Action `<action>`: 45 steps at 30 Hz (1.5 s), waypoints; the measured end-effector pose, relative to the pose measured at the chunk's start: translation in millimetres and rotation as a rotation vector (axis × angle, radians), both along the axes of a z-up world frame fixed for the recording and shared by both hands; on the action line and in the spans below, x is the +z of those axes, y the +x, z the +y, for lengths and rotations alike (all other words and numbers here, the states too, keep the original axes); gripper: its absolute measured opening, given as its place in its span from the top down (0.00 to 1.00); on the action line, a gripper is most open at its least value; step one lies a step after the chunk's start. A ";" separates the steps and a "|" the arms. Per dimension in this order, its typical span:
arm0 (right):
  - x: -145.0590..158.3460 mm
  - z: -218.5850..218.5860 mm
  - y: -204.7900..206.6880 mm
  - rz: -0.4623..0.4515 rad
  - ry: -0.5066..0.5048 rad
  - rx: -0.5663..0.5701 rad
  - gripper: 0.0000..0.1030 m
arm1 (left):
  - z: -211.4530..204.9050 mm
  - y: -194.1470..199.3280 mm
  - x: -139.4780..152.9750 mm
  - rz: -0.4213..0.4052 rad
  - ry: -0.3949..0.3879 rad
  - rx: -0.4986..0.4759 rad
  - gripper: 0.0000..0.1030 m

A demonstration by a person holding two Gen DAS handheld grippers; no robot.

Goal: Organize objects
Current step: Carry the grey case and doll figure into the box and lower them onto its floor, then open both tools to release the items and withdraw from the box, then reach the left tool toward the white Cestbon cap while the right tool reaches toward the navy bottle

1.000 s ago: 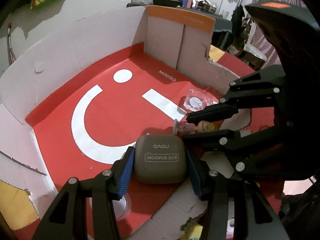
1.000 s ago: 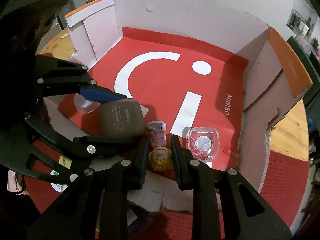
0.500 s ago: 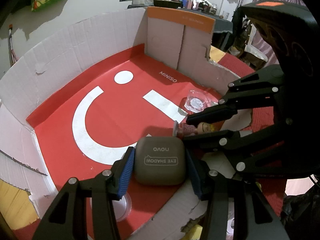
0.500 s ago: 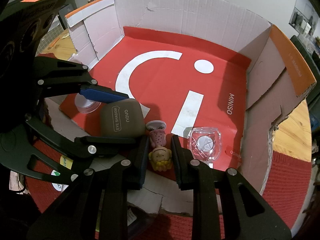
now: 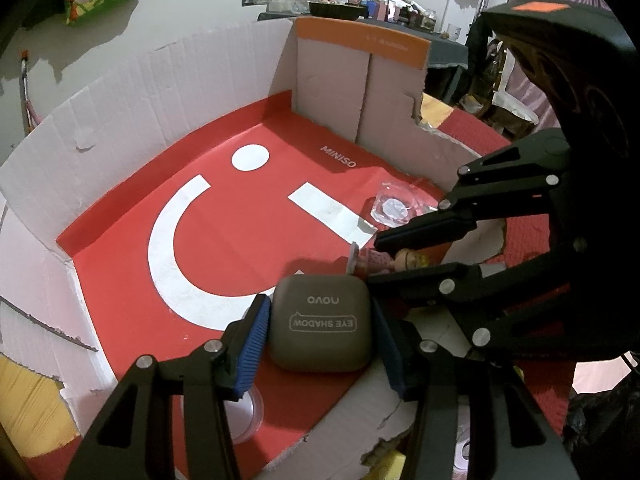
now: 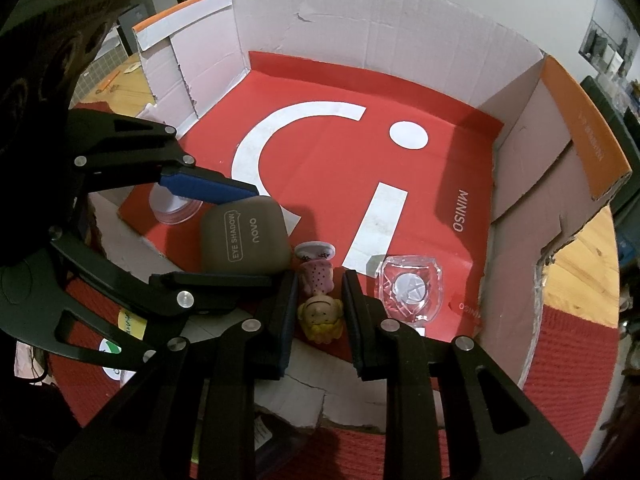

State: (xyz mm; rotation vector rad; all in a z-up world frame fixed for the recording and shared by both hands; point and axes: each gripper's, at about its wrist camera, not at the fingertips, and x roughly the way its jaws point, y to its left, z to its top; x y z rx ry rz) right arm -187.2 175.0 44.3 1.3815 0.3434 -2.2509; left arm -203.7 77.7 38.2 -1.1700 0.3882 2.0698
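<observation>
I read "novo" and "EYE SHADOW" on the matte taupe, rounded-square eye shadow case (image 5: 322,326), lying on the red "MINISO" paper liner (image 5: 224,240) near the torn front edge of the corrugated cardboard box (image 5: 120,92). My left gripper (image 5: 318,342) brackets the case, its jaws opening, its ribbed blue pads (image 5: 252,344) barely off the case's sides. My right gripper (image 6: 320,302) is pressed together, pinching a small doll figurine (image 6: 320,312) in a pink dotted dress. A faceted clear plastic container (image 6: 410,288) sits just beside it.
</observation>
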 end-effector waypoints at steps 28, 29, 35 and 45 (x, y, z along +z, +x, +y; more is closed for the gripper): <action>48.1 18.8 37.6 0.131 -0.069 -0.067 0.79 | -37.5 57.2 55.5 0.165 0.160 0.263 0.26; 50.5 19.8 40.3 0.139 -0.081 -0.074 0.79 | -41.4 62.1 58.7 0.174 0.175 0.283 0.23; 67.5 28.0 60.0 0.197 -0.141 -0.116 0.53 | -59.6 91.9 71.6 0.216 0.237 0.393 0.17; 90.2 45.8 112.3 0.358 -0.215 -0.227 0.17 | -84.6 133.0 70.6 0.295 0.247 0.594 0.05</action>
